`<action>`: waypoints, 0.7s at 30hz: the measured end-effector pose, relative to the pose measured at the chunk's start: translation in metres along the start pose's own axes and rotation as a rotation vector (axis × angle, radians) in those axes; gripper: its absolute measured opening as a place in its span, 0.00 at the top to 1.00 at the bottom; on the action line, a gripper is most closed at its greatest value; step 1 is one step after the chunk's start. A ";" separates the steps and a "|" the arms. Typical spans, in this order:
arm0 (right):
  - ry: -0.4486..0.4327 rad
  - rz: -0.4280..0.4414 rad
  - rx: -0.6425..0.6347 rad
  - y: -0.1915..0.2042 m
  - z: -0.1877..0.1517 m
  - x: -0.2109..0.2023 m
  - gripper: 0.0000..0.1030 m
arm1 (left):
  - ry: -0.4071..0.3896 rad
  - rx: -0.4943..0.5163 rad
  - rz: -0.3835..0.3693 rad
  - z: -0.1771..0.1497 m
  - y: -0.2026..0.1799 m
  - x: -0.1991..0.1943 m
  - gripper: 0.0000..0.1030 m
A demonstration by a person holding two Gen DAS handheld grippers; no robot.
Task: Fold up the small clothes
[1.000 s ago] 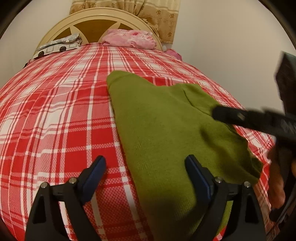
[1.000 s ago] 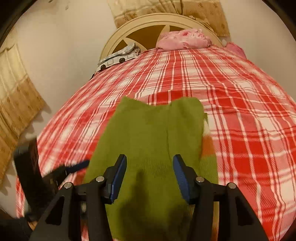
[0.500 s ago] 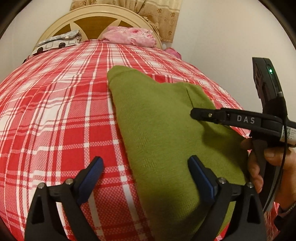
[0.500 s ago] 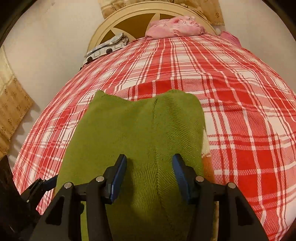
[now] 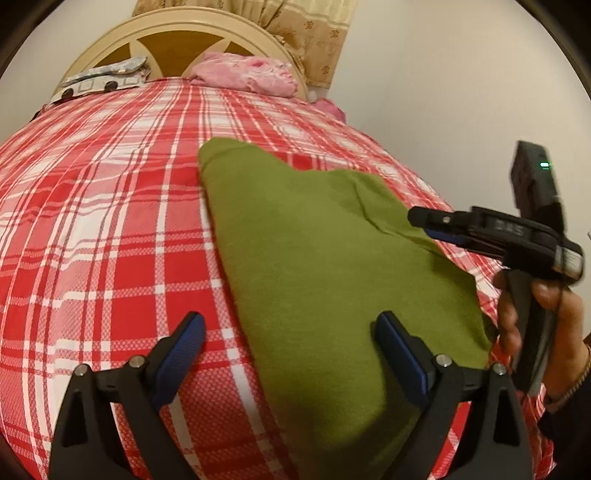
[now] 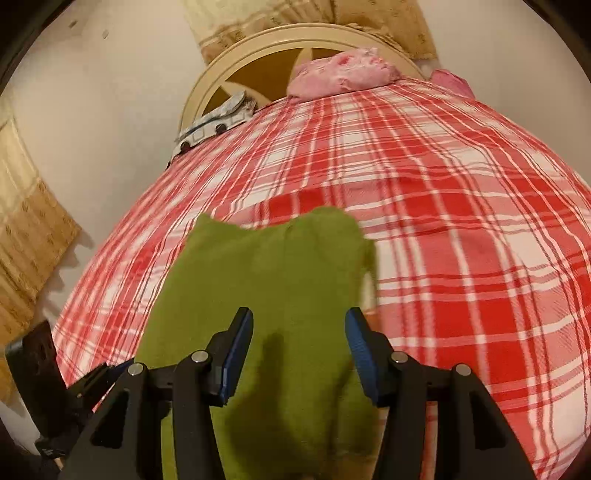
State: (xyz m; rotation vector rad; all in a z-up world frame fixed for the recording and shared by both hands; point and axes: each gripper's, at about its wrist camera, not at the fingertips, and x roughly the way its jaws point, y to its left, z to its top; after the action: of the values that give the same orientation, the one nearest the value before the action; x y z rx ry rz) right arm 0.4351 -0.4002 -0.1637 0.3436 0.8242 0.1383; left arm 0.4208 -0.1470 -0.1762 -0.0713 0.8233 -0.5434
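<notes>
Home bedroom: bed w/ red plaid sheet (image 5: pixel 92 229), cream arched headboard (image 5: pixel 173 33), pink pillow (image 5: pixel 247 74) & patterned pillow (image 5: pixel 99 79) at the head, beige curtain (image 5: pixel 310 33) behind, plain walls (image 5: pixel 443 92).

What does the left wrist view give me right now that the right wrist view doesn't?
Left wrist only: the person's right hand holding the right gripper from the side over the green garment, and the left gripper jaws wide open. Right wrist only: the right gripper's open jaws over the cloth, and a beige curtain on the left wall. Both: the garment flat on the red plaid bedspread, headboard, pink pillow.
</notes>
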 end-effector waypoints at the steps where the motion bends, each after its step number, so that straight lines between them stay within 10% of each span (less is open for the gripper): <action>1: 0.001 0.002 0.012 -0.006 0.002 0.000 0.48 | 0.003 0.003 -0.007 0.001 -0.001 0.001 0.07; 11: 0.113 0.163 0.147 -0.053 0.013 0.044 0.47 | 0.081 -0.067 -0.099 0.010 0.006 0.020 0.10; 17: 0.139 0.273 0.215 -0.058 0.014 0.061 0.48 | 0.091 -0.104 -0.147 0.012 0.008 0.023 0.42; 21: 0.143 0.263 0.167 -0.038 0.015 0.059 0.73 | 0.063 -0.057 -0.105 0.012 0.000 0.012 0.60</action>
State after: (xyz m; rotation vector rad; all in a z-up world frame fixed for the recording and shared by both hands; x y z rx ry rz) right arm 0.4854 -0.4247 -0.2089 0.6054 0.9323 0.3435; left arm 0.4361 -0.1544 -0.1757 -0.1510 0.9005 -0.6236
